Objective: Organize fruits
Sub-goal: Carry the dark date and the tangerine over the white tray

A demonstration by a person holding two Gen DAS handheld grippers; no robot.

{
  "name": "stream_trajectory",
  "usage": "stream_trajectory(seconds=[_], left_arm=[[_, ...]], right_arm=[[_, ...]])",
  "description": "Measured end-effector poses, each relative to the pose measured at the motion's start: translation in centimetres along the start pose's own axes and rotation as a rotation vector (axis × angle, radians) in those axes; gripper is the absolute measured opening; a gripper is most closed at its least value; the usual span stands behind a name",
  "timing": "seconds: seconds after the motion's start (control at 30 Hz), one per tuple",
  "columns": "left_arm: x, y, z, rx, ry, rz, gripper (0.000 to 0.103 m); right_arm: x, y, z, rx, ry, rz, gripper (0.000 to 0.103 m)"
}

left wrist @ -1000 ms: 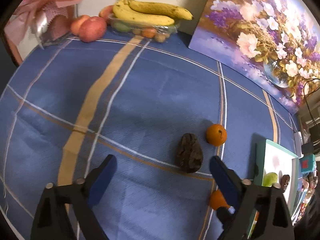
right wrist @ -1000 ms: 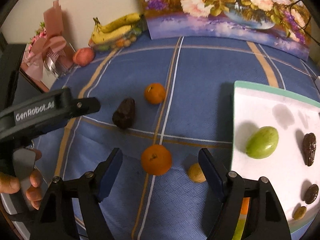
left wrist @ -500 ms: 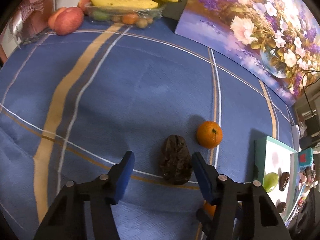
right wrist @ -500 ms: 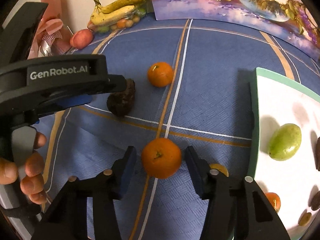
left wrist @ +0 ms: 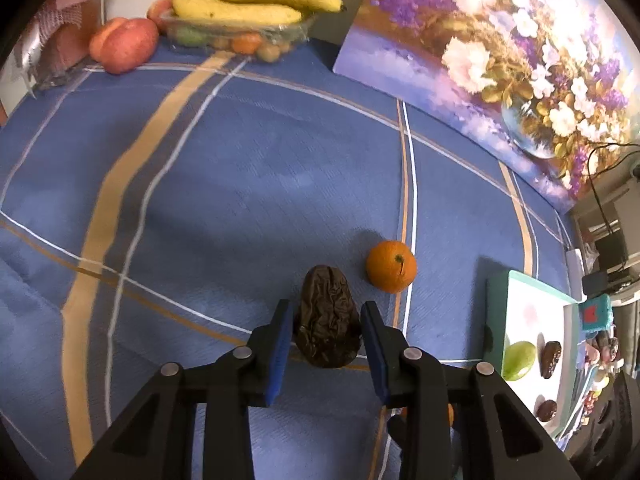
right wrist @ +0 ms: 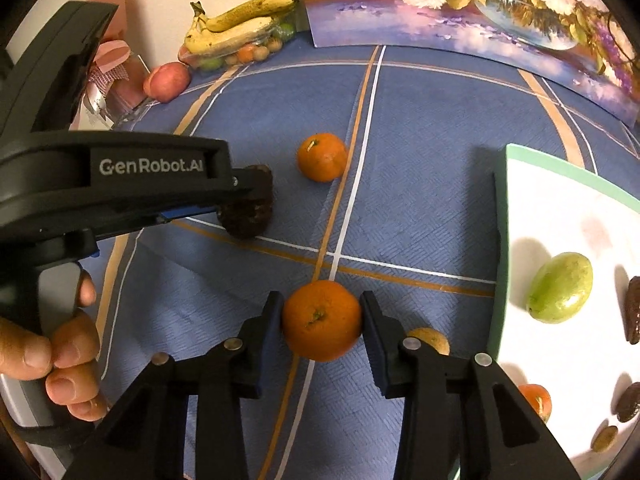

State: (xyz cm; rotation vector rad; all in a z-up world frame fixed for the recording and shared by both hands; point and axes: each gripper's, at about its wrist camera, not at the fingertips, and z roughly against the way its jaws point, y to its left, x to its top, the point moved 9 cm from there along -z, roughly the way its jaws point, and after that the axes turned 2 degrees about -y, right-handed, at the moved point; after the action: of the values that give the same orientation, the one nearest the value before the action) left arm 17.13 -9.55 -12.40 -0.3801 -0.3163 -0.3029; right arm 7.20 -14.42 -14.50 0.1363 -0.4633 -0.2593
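Blue plaid tablecloth covers the whole table, with a big flower painting leaning along the back at about 1 o'clock and a bunch of bananas on a clear fruit tub at 12.

So the left gripper is angled steeply down over a dark, wrinkly, shrivelled fruit, kind of avocado-shaped. Its blue pads sit on both sides of it and the jaws are closing; both pads look to be touching the skin. From the right wrist camera you see the person's hand curled around that gripper's handle at 9 o'clock.

The right gripper, also pointing steeply down, has a bright orange between its fingers, jaws closing, pads pressed on both flanks. The fruit sits on the cloth right on a tan stripe.

Count: two oranges loose on the cloth, the second orange up at 12 o'clock from the gripped one. One small yellowish fruit peeks out behind the right finger. Over at 3 o'clock a white tray with a green rim holds one green fruit, a small orange one and a few dark dates.
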Motion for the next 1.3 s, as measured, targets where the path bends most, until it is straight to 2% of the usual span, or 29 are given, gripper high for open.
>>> stream_trajectory(seconds=[0.6, 1.3], left_arm=[[-0.6, -0.9, 6.0, 0.028, -0.104, -0.001, 0.037], [-2.0, -4.0, 11.0, 0.064, -0.198, -0.072, 0.037]], right_arm=[[0.6, -0.9, 5.8, -0.003, -0.088, -0.028, 0.04], [0.9, -3.5, 11.8, -0.019, -0.166, -0.08, 0.04]])
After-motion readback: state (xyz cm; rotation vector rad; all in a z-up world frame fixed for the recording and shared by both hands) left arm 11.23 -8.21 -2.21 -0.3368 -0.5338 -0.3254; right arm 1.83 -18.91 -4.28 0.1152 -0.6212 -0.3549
